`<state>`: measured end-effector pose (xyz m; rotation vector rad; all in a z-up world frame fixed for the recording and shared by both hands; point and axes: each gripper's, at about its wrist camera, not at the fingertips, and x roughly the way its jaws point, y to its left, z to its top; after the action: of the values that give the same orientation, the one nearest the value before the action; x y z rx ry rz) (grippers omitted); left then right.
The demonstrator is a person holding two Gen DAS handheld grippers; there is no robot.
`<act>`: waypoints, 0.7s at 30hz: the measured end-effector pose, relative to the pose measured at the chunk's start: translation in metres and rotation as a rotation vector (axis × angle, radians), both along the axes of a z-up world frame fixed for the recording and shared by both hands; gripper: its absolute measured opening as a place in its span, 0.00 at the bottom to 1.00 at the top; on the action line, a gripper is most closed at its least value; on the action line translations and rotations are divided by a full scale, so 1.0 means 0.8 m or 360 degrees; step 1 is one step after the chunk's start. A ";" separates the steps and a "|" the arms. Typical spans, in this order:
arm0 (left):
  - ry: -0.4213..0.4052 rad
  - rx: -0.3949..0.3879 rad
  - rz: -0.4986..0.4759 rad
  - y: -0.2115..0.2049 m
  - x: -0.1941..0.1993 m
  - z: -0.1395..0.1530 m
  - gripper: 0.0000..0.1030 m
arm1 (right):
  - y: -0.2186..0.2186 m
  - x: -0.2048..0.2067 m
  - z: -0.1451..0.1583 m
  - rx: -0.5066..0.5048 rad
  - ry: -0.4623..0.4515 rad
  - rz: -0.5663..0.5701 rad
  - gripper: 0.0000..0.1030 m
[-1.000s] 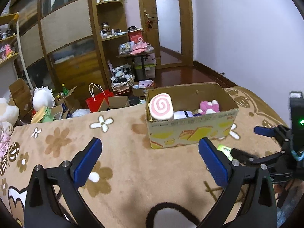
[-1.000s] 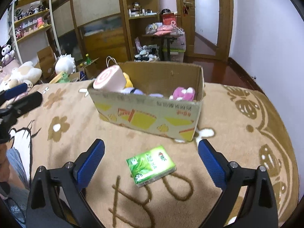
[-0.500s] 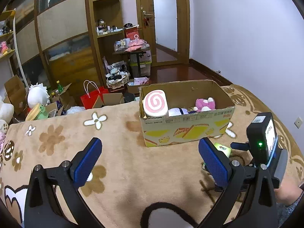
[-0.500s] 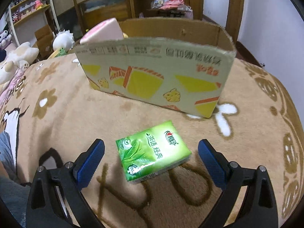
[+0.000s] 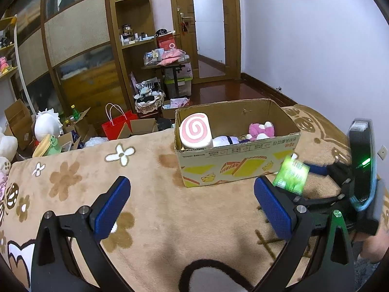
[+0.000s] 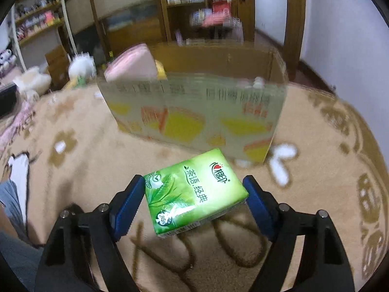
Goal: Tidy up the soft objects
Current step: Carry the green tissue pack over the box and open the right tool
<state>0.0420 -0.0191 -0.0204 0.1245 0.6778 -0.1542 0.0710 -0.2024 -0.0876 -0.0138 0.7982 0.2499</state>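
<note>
Right gripper [image 6: 193, 200]: both blue pads press against the short sides of a green tissue pack [image 6: 194, 193], which is clamped between them and lifted clear of the tan patterned blanket [image 6: 80, 160]. From the left wrist view, the same pack [image 5: 291, 174] appears blurred in front of the near right corner of the cardboard box [image 5: 239, 157], below its rim.

Left gripper [image 5: 193, 205]: jaws spread wide with nothing between them, positioned above the blanket [image 5: 150, 194] and well short of the box.

Cardboard box: sits open-topped on the blanket. It contains a pink spiral roll plush [image 5: 195, 133] at the left end, a white plush [image 5: 223, 141] beside it and a pink and white plush [image 5: 261, 130] toward the right.

Beyond the blanket's far edge stand a red paper bag [image 5: 116, 126], open cartons and wooden shelving [image 5: 131, 39].
</note>
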 end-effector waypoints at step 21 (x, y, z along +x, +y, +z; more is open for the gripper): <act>-0.0012 0.0007 0.0009 -0.001 0.005 -0.002 0.98 | -0.005 0.104 0.062 0.0099 -0.0228 -0.0090 0.84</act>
<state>0.0464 -0.0195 -0.0219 0.1275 0.6710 -0.1470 0.1541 -0.2067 -0.0383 0.0490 0.6473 0.2177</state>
